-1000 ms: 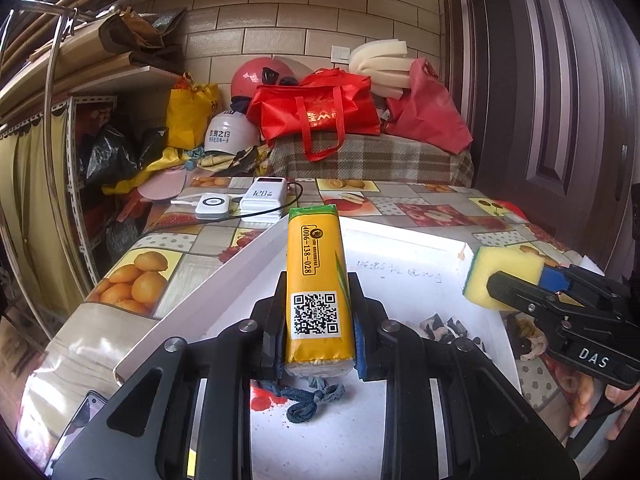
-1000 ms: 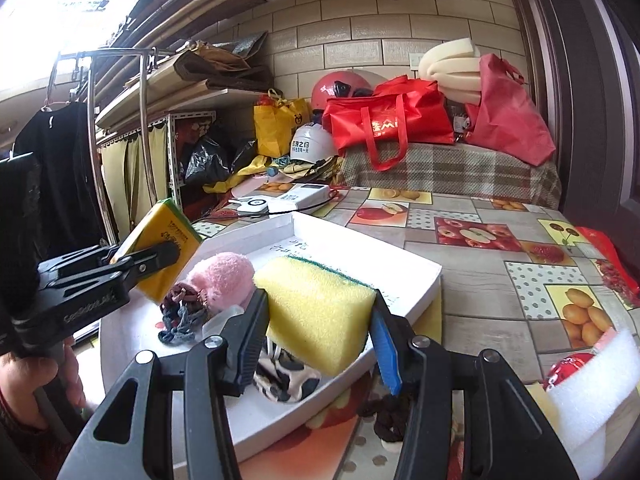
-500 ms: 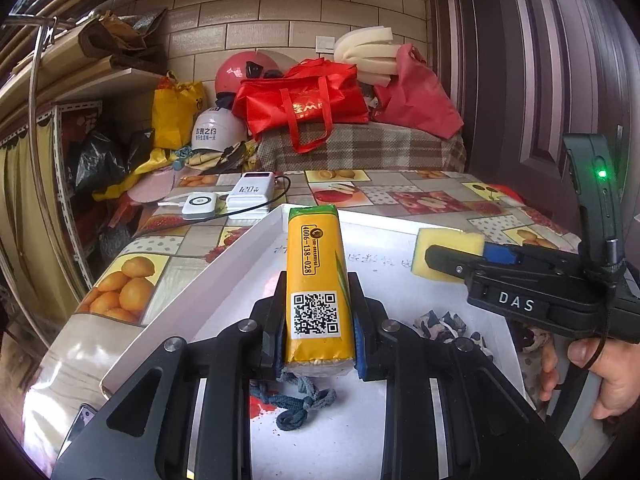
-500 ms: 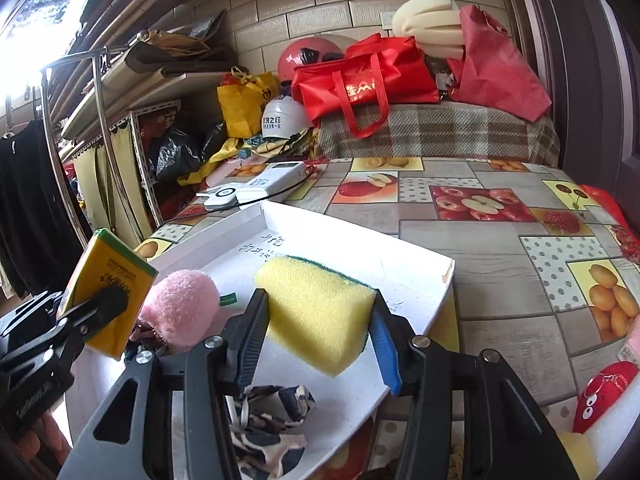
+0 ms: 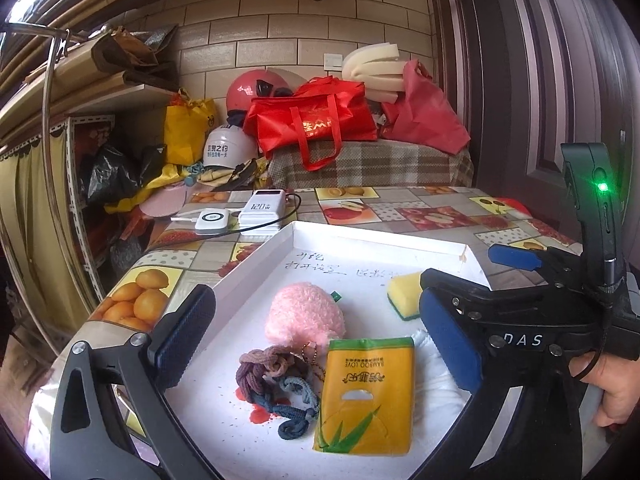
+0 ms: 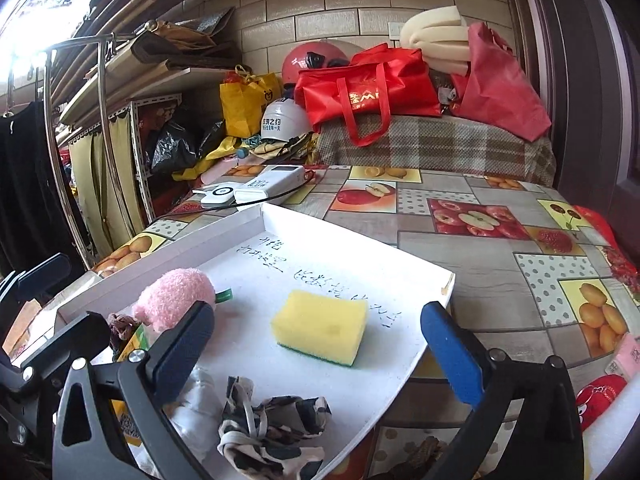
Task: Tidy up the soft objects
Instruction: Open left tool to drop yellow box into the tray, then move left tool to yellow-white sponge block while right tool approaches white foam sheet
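Note:
My left gripper hangs over the white tray, jaws opening wide, pressing on nothing. Below it a yellow tissue pack lies flat, beside a pink plush and knotted hair ties. My right gripper is opening too. The yellow sponge rests on the tray between its spread pads, touched by neither. A leopard-print cloth and a white cloth lie under it. The left wrist view shows the right gripper by the sponge.
A white power bank and a round-faced charger with a cable lie just behind the tray. Helmets, red bags and a plaid-covered block crowd the back. A red pouch lies at the table's right. A hand holds the right gripper.
Both grippers went from shut to wide open. The tissue pack left the left jaws and lies flat in the tray. The sponge left the right jaws and sits on the tray.

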`<state>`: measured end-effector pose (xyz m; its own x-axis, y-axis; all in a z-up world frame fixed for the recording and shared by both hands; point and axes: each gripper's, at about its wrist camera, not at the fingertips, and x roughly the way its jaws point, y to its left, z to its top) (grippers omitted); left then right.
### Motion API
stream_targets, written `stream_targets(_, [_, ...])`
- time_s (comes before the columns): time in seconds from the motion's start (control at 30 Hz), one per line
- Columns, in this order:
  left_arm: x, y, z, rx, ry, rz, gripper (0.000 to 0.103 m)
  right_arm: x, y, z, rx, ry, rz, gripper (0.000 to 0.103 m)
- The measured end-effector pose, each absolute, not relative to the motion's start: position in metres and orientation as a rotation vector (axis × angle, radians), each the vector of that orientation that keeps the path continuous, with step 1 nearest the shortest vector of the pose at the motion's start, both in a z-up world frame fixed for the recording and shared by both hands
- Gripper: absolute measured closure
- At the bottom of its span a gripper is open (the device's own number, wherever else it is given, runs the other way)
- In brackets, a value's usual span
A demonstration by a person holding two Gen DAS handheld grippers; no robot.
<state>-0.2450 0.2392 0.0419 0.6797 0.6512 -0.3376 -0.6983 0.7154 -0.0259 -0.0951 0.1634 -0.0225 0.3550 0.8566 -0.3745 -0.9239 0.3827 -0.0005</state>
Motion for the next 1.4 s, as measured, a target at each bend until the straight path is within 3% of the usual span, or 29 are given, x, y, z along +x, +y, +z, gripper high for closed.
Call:
stream_targets(0.43, [-0.247,0.240,0.043,-0.161,0.307,0.757,0.000,-0.108,0.142,-0.021,-0.211,0.262,1.147,0.000])
stream_targets(0.9, [-0.247,0.215,0.045,-0.139,0.266,0.684,0.000,-0.113,0.048,-0.024,-0.180,0.243,1.173,0.000])
stream_targets(1.4, [-0.191,0.136,0.046,-0.100,0.354,0.446,0.000,0.011,-0.079,-0.026,0.063,0.376,0.758,0.000])
